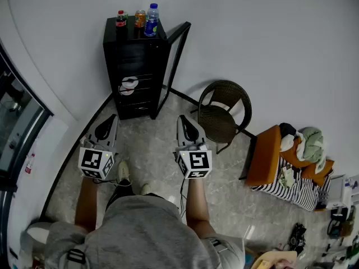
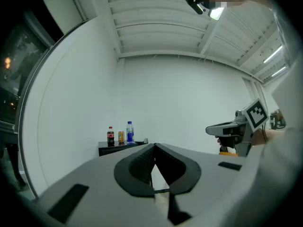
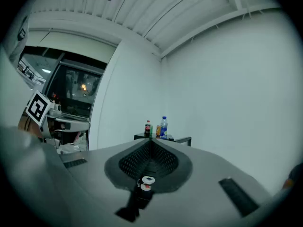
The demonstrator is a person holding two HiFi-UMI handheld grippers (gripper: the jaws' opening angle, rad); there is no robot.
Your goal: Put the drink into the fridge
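**Head view.** A person in a grey shirt (image 1: 146,228) stands on a pale stone floor (image 1: 154,144), holding the left gripper (image 1: 108,122) and the right gripper (image 1: 184,122) level. Both point toward a small black fridge (image 1: 134,60) in the corner of the room. Its glass-panelled door (image 1: 175,66) stands open to the right. Three drinks stand in a row on the fridge top: a dark cola bottle with a red cap (image 1: 120,19), an orange can (image 1: 139,19) and a clear bottle with a blue label (image 1: 151,20). All three are well apart from both grippers. A brown wicker chair (image 1: 223,114) stands to the right of the fridge.

**Left gripper view.** The left gripper (image 2: 154,146) has its jaws meeting at the tips, with nothing between them. The three drinks show far beyond, left of the tips.

**Right gripper view.** The right gripper (image 3: 151,142) is clenched and empty. The drinks appear just above its tips, far off on the fridge top.
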